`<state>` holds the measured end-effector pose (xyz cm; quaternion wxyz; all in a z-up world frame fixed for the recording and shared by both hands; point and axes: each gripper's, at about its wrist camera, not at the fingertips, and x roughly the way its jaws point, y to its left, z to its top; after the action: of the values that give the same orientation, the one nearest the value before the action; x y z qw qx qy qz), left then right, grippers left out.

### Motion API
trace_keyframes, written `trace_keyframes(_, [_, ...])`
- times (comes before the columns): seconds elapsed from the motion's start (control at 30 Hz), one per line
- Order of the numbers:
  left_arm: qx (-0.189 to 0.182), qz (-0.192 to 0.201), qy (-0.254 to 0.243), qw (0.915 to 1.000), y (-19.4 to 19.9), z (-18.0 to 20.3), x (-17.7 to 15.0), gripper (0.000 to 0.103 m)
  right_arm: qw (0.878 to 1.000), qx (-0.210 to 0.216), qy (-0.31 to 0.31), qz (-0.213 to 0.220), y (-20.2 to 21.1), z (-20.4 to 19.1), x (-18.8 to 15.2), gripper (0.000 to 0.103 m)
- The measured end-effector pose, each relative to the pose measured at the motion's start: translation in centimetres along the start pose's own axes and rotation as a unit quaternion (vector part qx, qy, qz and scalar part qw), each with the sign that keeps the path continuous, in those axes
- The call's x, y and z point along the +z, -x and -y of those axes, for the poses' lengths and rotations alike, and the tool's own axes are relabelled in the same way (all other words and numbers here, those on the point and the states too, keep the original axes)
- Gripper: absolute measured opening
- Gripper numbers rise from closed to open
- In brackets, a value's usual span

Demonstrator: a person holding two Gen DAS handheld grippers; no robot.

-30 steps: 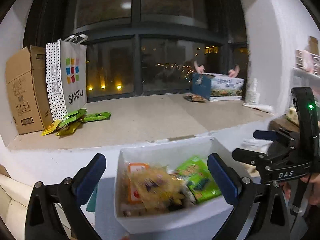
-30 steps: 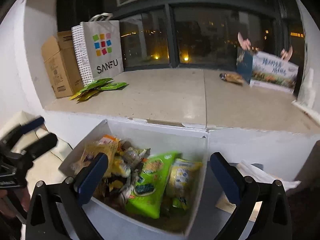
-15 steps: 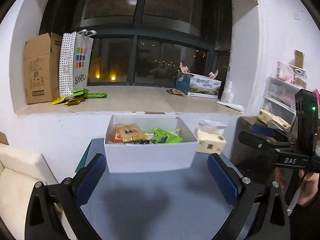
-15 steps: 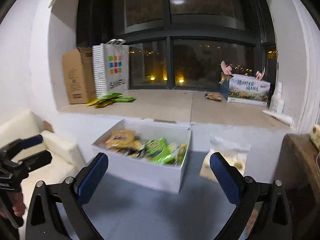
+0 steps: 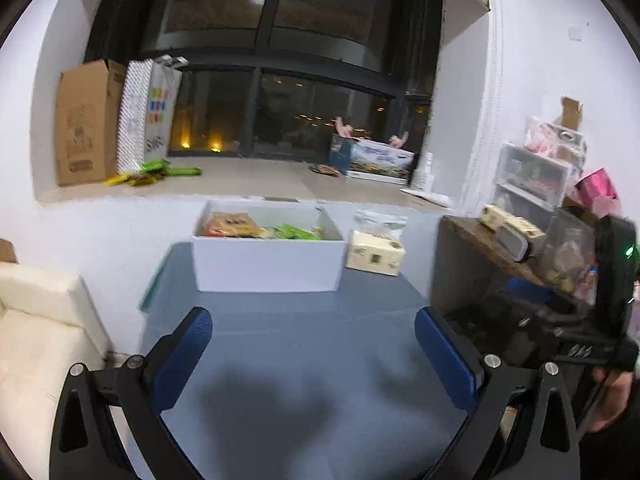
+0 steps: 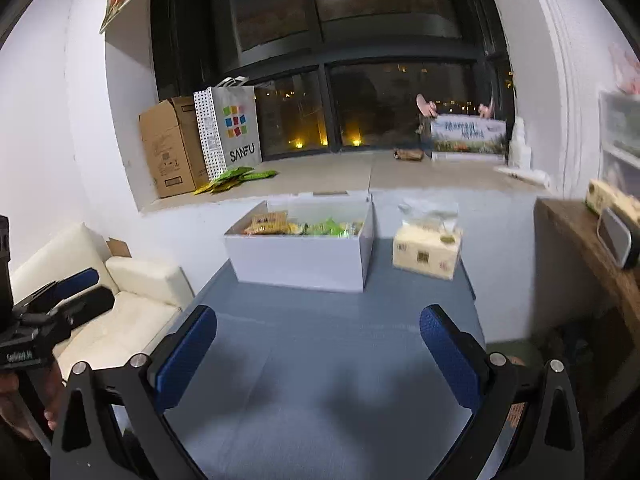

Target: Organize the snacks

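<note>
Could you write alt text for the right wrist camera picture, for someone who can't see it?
An open, empty right gripper hangs over a grey table, facing a white box full of snack packets, with a tissue pack just right of it. Behind, a night-time window ledge holds a cardboard box and shopping bag.

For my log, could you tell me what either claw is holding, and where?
Nothing: the left claw and right claw are open and empty.
</note>
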<state>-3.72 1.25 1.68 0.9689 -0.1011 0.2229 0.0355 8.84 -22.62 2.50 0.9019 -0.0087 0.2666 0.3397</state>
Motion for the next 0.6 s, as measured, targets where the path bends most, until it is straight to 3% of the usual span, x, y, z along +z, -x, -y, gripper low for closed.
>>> trace_keyframes(0.6, [0.008, -0.019, -0.024, 0.9995, -0.8, 0.8, 0.0, 0.103, 0.999, -0.008, 0.035, -0.014, 0.0, -1.5, -1.0, 0.103])
